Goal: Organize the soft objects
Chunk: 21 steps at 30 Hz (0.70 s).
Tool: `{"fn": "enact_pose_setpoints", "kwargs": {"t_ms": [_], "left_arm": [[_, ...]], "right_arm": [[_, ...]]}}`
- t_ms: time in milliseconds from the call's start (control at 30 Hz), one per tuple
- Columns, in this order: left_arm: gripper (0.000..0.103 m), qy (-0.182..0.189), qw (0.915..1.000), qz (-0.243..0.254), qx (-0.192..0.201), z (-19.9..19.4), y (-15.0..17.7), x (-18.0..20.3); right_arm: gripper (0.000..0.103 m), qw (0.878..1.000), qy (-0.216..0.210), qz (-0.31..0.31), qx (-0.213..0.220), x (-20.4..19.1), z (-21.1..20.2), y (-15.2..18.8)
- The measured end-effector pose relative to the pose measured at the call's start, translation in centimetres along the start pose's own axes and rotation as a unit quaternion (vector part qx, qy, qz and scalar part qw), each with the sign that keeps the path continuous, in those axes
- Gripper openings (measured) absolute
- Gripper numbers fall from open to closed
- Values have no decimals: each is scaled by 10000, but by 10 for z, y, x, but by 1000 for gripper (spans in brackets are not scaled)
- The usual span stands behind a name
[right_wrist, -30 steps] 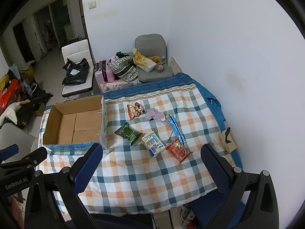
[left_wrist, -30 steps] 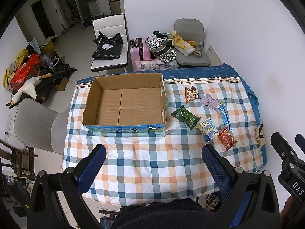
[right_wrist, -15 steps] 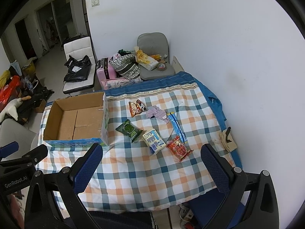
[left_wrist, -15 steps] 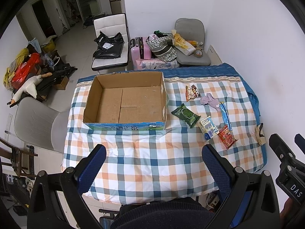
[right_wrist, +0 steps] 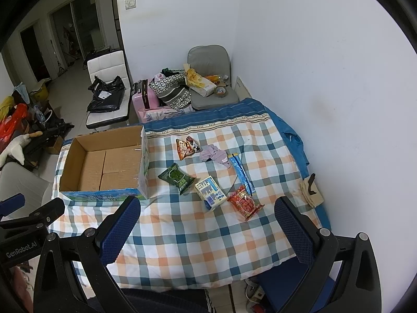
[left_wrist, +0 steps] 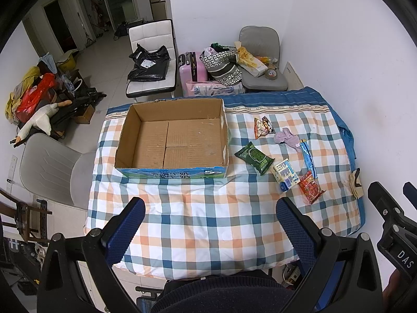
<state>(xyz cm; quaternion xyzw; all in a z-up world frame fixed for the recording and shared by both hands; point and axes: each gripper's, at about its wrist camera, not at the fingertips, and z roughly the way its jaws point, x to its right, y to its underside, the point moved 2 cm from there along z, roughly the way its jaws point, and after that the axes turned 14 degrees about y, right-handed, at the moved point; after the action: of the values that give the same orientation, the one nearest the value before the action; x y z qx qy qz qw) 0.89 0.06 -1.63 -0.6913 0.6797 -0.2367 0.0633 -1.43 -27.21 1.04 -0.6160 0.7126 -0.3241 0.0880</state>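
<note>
An open cardboard box (left_wrist: 172, 138) (right_wrist: 104, 164) with nothing inside sits on the left of the checked quilt (left_wrist: 208, 214). To its right lie several soft packets: a green pouch (left_wrist: 254, 157) (right_wrist: 176, 178), a white-blue pack (left_wrist: 285, 177) (right_wrist: 210, 192), a red packet (left_wrist: 310, 187) (right_wrist: 244, 202), an orange snack bag (left_wrist: 263, 127) (right_wrist: 187, 146), a lilac cloth (left_wrist: 286, 138) (right_wrist: 215, 154) and a blue tube (left_wrist: 307, 156) (right_wrist: 242, 173). My left gripper (left_wrist: 211, 230) and right gripper (right_wrist: 206, 230) hover open over the near edge, holding nothing.
A white wall runs along the right side. Beyond the far edge stand a grey chair (left_wrist: 260, 60), a pink suitcase (left_wrist: 191, 74), patterned bags and a white chair (left_wrist: 151, 62). Another grey chair (left_wrist: 49, 169) sits at the left. A small beige item (right_wrist: 311, 190) lies at the quilt's right edge.
Both views have shifted slightly; the table contents sit a little lower and farther than a second ago. Nothing on the quilt has moved, and both grippers stay open.
</note>
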Motion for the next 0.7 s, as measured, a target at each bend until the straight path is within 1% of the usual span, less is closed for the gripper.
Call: {"fn": "enact_pose_setpoints", "kwargs": {"t_ms": [700], "left_arm": [[103, -3, 10000, 5, 13, 0, 1, 0]], "right_arm": [[103, 10000, 0, 4, 21, -1, -1, -2]]}}
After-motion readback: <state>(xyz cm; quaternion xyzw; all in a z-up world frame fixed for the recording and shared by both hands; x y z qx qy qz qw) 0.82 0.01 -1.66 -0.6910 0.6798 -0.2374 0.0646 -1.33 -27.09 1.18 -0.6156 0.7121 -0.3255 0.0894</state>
